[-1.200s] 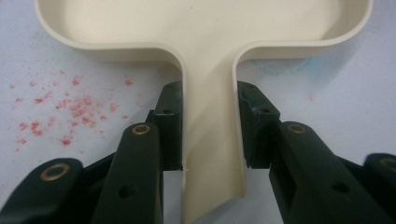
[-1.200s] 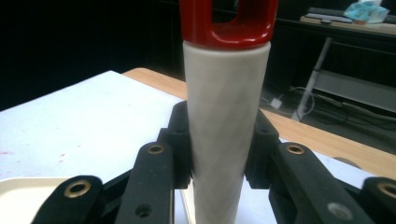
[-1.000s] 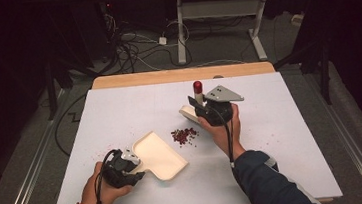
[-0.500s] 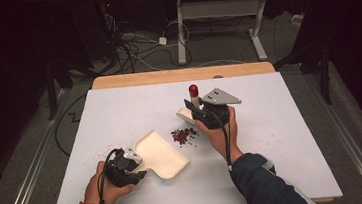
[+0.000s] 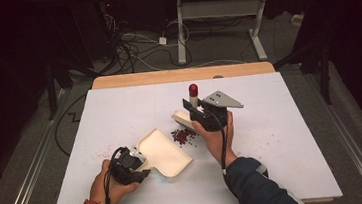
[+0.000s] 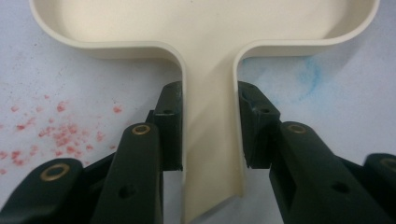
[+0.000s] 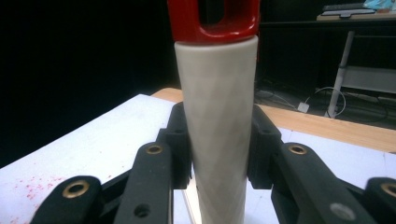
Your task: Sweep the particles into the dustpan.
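Note:
A cream dustpan (image 5: 166,156) lies flat on the white table (image 5: 283,142), its mouth toward a small pile of dark red bits (image 5: 183,136). My left gripper (image 5: 135,162) is shut on the dustpan's handle (image 6: 210,140), with a pad on each side. My right gripper (image 5: 196,111) holds a brush upright by its white handle (image 7: 218,116), which ends in a red cap (image 5: 193,88). The brush's cream head (image 5: 180,117) rests on the table just behind the pile. The right gripper's grey plate (image 5: 223,99) sits on top.
Faint red stains (image 5: 98,152) dot the table left of the dustpan, and a blue smear (image 6: 308,77) marks the surface beside the pan. A wooden edge (image 5: 181,75) runs along the table's far side. Cables (image 5: 133,49) and a white desk frame (image 5: 220,13) stand on the floor beyond.
My right gripper has shifted the brush slightly to the left, closer to the pile. The left gripper and dustpan have barely moved.

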The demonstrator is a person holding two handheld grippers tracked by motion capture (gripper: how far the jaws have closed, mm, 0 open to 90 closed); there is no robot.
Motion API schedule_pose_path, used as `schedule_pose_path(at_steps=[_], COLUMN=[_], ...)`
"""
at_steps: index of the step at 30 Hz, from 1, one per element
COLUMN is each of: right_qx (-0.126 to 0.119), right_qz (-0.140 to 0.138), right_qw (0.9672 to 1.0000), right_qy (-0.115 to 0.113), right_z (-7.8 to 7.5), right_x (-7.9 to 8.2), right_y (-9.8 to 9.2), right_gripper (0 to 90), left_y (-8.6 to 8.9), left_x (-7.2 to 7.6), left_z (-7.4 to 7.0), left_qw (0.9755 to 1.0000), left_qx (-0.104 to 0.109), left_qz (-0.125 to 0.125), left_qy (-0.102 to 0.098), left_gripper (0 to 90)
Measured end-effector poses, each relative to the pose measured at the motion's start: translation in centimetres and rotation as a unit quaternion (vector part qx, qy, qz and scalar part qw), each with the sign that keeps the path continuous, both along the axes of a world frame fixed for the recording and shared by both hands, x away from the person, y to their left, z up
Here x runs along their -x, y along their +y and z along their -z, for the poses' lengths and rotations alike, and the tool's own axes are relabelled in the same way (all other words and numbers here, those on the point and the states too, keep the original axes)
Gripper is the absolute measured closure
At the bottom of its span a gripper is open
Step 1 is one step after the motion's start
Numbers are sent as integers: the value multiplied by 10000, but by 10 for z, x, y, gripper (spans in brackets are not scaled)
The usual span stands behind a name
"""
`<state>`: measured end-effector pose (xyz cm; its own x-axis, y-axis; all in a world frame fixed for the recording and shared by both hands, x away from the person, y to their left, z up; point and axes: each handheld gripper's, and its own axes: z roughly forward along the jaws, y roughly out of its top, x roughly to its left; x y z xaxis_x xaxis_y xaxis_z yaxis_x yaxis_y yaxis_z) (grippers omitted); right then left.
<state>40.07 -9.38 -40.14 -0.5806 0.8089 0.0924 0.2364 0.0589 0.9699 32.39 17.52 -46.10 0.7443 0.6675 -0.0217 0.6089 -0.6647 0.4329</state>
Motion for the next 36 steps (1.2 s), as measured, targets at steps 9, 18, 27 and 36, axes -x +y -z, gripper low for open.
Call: schedule_pose_path(at_steps=[9, 18, 27, 36], right_qx=[98, 202, 302, 418], right_qz=[-222, -479, -702, -714], right_qw=[9997, 9986, 9971, 9965], right_qy=[29, -12, -31, -134], right_z=[1, -2, -5, -8], right_x=[12, 26, 37, 41], right_y=[13, 27, 34, 41], right_gripper=[670, 676, 681, 692], left_y=[-9, -16, -14, -13], left_x=[-4, -7, -8, -7], left_z=[1, 1, 1, 1], left_qw=[10000, 10000, 10000, 10000], left_qx=[-12, -60, -36, -53], left_qz=[-40, -51, -19, -5], left_qy=[30, 31, 87, 51], left_gripper=[639, 638, 638, 638])
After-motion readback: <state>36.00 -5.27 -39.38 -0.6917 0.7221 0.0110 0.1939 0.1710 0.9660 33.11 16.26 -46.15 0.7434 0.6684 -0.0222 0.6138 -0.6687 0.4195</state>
